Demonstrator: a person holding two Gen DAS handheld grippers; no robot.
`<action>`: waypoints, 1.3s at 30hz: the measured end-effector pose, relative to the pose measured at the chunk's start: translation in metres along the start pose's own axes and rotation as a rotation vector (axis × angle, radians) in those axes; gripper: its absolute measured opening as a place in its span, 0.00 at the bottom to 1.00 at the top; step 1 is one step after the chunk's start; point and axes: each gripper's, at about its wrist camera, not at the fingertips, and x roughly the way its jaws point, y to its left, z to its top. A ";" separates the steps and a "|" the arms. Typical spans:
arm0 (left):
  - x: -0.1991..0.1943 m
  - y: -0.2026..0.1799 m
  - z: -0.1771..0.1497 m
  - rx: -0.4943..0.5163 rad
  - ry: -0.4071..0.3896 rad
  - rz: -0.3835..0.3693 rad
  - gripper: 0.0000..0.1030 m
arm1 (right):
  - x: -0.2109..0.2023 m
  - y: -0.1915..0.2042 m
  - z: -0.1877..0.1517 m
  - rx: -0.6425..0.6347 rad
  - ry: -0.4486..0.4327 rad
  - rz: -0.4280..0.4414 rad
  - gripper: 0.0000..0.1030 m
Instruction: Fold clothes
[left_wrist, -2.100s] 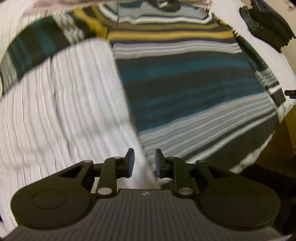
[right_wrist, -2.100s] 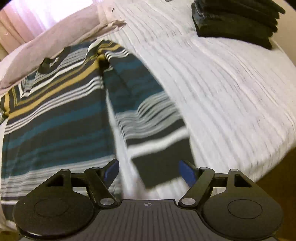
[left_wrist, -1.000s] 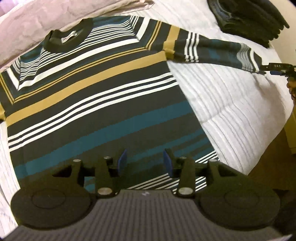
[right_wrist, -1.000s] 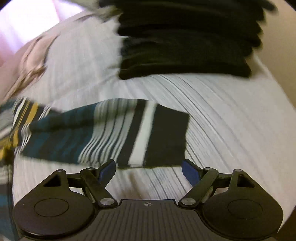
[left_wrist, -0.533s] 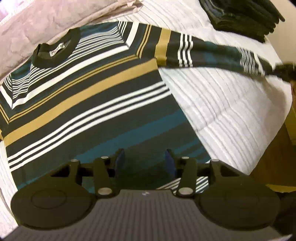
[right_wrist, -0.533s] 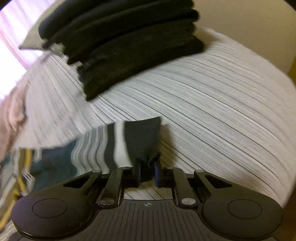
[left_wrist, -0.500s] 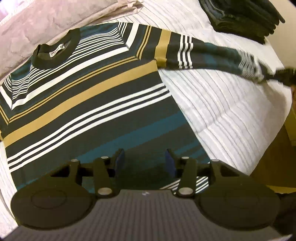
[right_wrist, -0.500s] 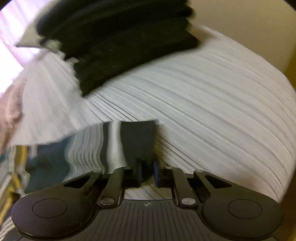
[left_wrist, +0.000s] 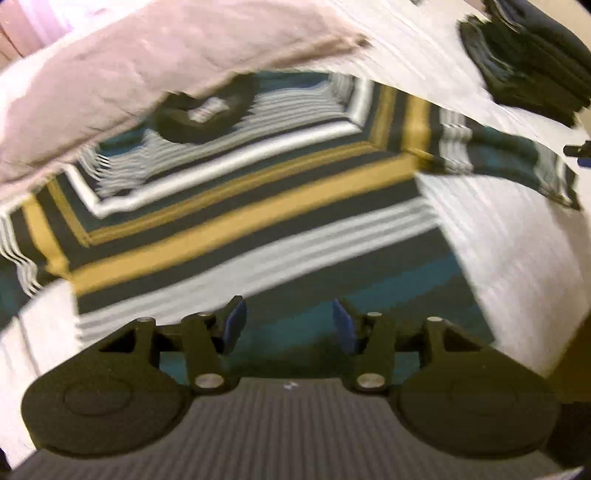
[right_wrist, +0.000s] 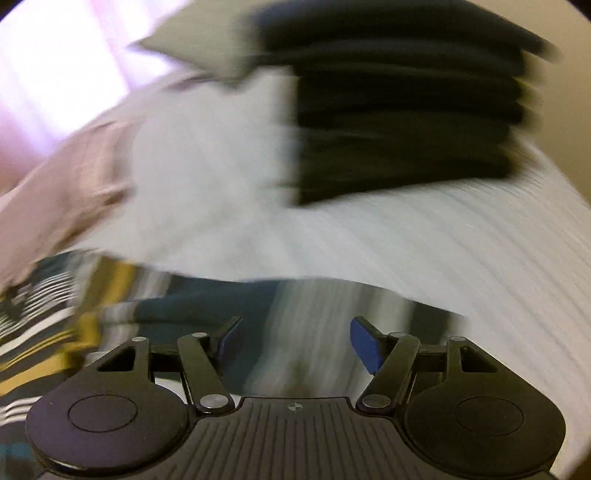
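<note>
In the left wrist view, a pale pink, wrinkled pillow (left_wrist: 140, 70) fills the upper left and overlaps the dark neckband of a knitted sweater striped in teal, mustard, white and charcoal (left_wrist: 258, 206). The sweater lies flat, front up, on a white ribbed bedspread (left_wrist: 517, 251), its body spreading across the middle of the frame. The left gripper (left_wrist: 288, 325) hovers over the lower teal band with its blue-padded jaws spread and nothing between them. To the right, one striped sleeve (left_wrist: 509, 162) stretches out sideways across the bedspread, and the tip of the other gripper shows at the far right edge beside its cuff. A stack of folded black garments (left_wrist: 528, 66) sits in the upper right corner.

The right wrist view is heavily blurred. At its left it catches only the sweater's shoulder (right_wrist: 48, 325), with the pink pillow (right_wrist: 66, 184) above. The outstretched sleeve (right_wrist: 280, 306) lies just ahead of the right gripper (right_wrist: 295, 343), whose jaws stand wide apart and hold nothing. Only this view shows the black stack (right_wrist: 406, 122) from the side, as separate layers, with a grey pillow corner (right_wrist: 195, 55) behind it.
</note>
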 end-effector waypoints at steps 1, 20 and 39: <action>0.003 0.016 0.005 0.006 -0.016 0.018 0.48 | 0.006 0.026 0.005 -0.047 0.003 0.050 0.65; 0.145 0.287 0.106 0.116 -0.087 0.113 0.50 | 0.230 0.401 0.056 -0.834 0.138 0.369 0.64; 0.146 0.308 0.074 -0.003 -0.080 0.194 0.06 | 0.269 0.407 0.051 -0.901 0.150 0.263 0.47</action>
